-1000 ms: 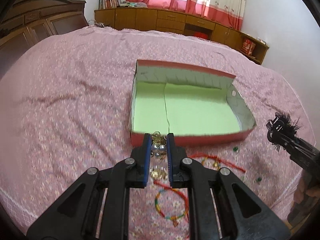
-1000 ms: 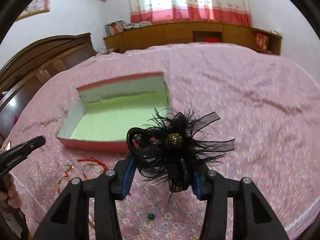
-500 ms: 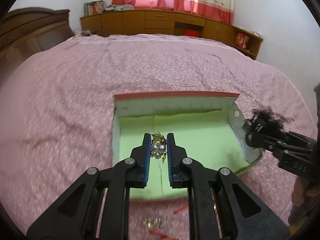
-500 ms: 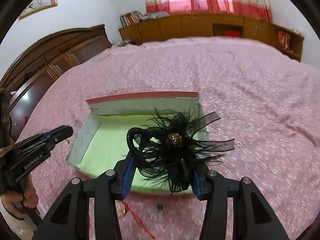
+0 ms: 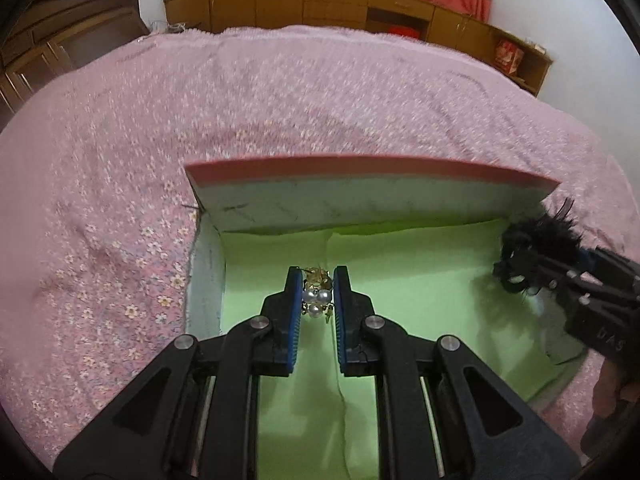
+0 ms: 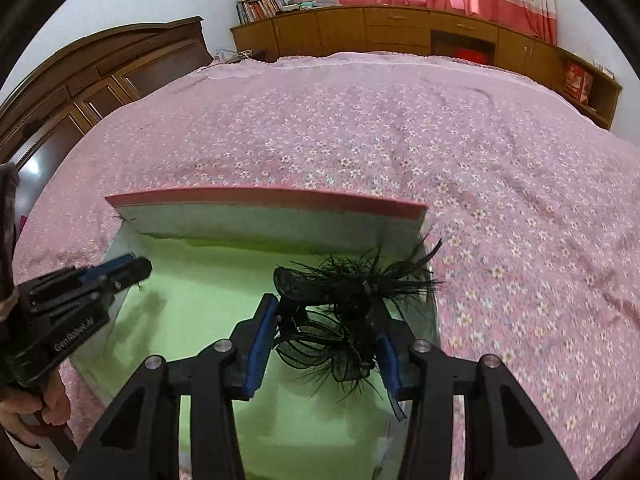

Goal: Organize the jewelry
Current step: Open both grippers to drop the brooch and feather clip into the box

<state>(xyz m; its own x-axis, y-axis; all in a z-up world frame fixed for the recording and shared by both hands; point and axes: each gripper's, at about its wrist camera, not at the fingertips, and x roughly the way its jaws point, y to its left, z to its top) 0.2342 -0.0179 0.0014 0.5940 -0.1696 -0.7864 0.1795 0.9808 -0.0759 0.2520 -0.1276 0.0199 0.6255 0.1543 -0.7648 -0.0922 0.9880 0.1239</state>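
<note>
Box (image 5: 256, 208): centre frame, green floor bare.
Left gripper (image 5: 317, 300): clamps pearl brooch (image 5: 316, 294) over box.
Right gripper (image 6: 326, 332): grips black feather clip (image 6: 344, 300) over box.

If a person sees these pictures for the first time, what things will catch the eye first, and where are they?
First, the open box with a red rim and bright green lining, lying on the pink flowered bedspread. Next, the black feathery hair ornament, gripped in the right claw above the box's right side. Then the small pearl and gold piece, pinched in the left claw above the green floor.
</note>
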